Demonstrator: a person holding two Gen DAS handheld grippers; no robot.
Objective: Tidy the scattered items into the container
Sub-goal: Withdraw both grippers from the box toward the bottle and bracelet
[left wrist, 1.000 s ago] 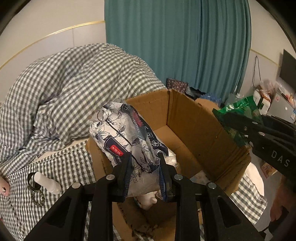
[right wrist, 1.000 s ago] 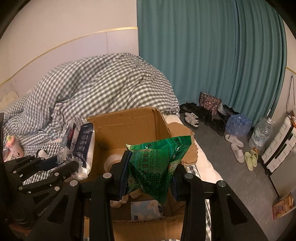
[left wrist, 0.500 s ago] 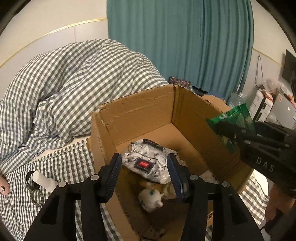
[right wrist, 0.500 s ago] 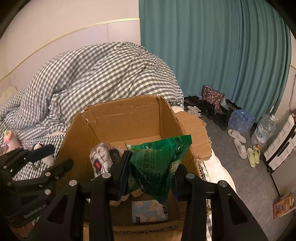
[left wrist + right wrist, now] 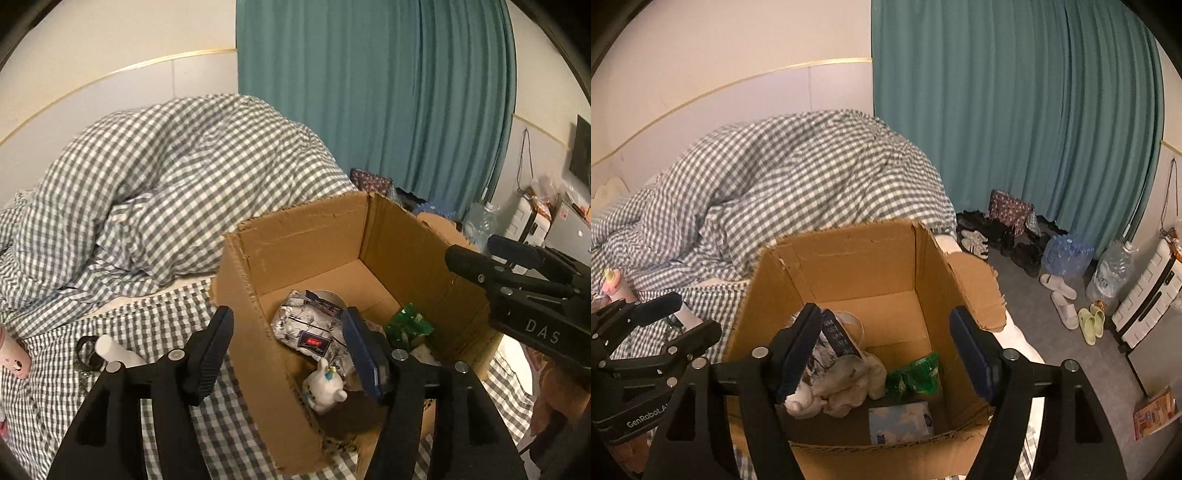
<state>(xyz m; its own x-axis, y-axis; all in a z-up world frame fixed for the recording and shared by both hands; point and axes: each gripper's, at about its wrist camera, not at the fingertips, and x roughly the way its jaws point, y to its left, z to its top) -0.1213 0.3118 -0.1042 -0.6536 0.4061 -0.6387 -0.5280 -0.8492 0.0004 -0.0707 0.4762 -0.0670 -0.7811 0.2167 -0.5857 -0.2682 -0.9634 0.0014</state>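
An open cardboard box [image 5: 303,240] [image 5: 857,258] stands on the checked bed. Inside lie a floral tissue pack [image 5: 306,328] [image 5: 834,339], a green snack bag [image 5: 408,325] [image 5: 916,376], a small white toy [image 5: 325,384] and a blue tissue packet [image 5: 899,421]. My left gripper [image 5: 288,347] is open and empty, straddling the box's left wall. My right gripper [image 5: 886,350] is open and empty above the box; it also shows in the left wrist view [image 5: 517,273]. A white bottle with a black ring [image 5: 110,350] and a pink bottle [image 5: 11,354] lie on the sheet left of the box.
A heaped checked duvet [image 5: 166,184] lies behind the box. A teal curtain [image 5: 1015,110] hangs at the back. Shoes and slippers [image 5: 1060,295], water bottles [image 5: 1067,254] and a white suitcase [image 5: 1152,291] stand on the floor to the right.
My left gripper opened and dropped the floral tissue pack into the box. My right gripper then opened and the green snack bag fell in beside it. Both grippers drew back slightly.
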